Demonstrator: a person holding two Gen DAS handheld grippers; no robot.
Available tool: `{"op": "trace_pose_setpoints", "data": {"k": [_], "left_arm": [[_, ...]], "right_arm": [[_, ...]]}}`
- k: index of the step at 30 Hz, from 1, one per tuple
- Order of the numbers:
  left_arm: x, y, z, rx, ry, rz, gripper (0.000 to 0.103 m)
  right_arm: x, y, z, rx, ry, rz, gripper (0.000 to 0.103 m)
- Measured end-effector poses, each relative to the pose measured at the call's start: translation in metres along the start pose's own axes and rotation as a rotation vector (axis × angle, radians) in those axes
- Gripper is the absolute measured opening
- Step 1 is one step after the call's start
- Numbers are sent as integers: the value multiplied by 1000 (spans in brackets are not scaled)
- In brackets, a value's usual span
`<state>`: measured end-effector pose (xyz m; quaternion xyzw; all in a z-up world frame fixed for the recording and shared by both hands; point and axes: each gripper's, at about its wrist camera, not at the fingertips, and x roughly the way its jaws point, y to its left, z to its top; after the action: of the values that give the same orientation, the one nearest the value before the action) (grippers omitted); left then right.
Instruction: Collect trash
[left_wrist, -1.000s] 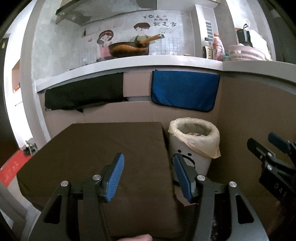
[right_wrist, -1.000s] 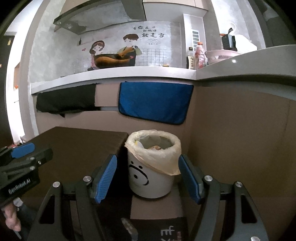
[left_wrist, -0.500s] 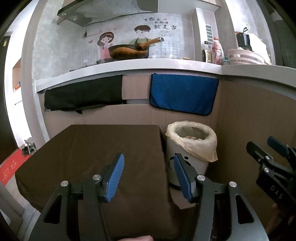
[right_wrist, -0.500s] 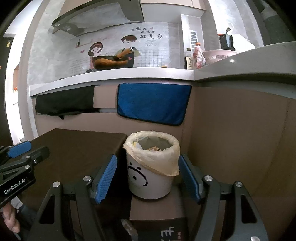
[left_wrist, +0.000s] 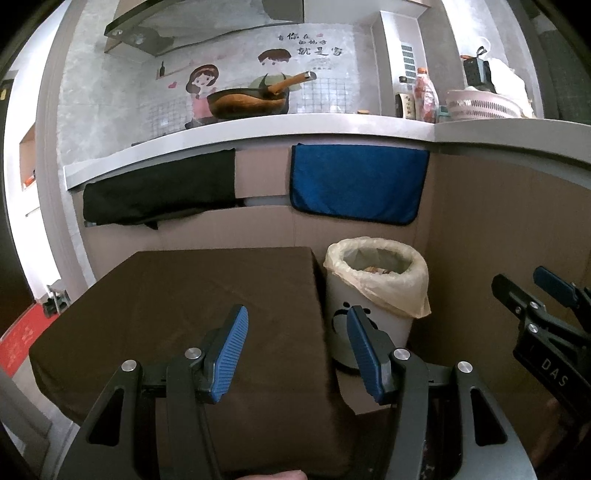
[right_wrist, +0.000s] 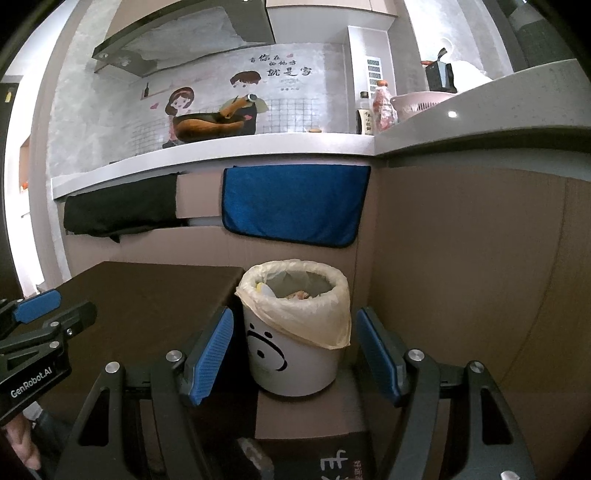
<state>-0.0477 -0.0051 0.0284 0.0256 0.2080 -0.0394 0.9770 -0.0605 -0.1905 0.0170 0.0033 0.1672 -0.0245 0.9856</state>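
A white trash bin (right_wrist: 291, 354) with a smiley face and a yellowish liner stands on a cardboard box beside a brown-covered table (left_wrist: 192, 295). Some trash lies inside it. It also shows in the left wrist view (left_wrist: 373, 295). My left gripper (left_wrist: 295, 350) is open and empty above the table's right edge. My right gripper (right_wrist: 295, 354) is open and empty, held back from the bin, which shows between its fingers. Each gripper shows in the other's view, the right one (left_wrist: 535, 295) and the left one (right_wrist: 48, 314).
Cardboard walls (right_wrist: 461, 277) close in the bin at the back and right. A blue cloth (right_wrist: 295, 203) and a black cloth (right_wrist: 122, 206) hang from the grey counter (right_wrist: 221, 155). A wok, bottles and a pink basket (left_wrist: 480, 105) stand on the counter.
Both grippers have drawn back and risen slightly, so the bin and table sit lower and farther in view. Both stay open and empty.
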Motion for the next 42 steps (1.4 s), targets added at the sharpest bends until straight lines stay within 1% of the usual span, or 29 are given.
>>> {"op": "trace_pose_setpoints", "data": {"k": [14, 26, 35, 42], "left_arm": [[-1, -2, 1, 4, -14, -20, 57], [0, -7, 1, 14, -8, -18, 57], [3, -3, 3, -13, -9, -2, 57], [3, -4, 3, -15, -11, 1, 57]], "right_arm": [[-6, 2, 3, -4, -19, -10, 66], [-7, 4, 4, -4, -17, -11, 66], [-8, 6, 4, -6, -16, -7, 66], [-8, 6, 5, -6, -16, -3, 66]]}}
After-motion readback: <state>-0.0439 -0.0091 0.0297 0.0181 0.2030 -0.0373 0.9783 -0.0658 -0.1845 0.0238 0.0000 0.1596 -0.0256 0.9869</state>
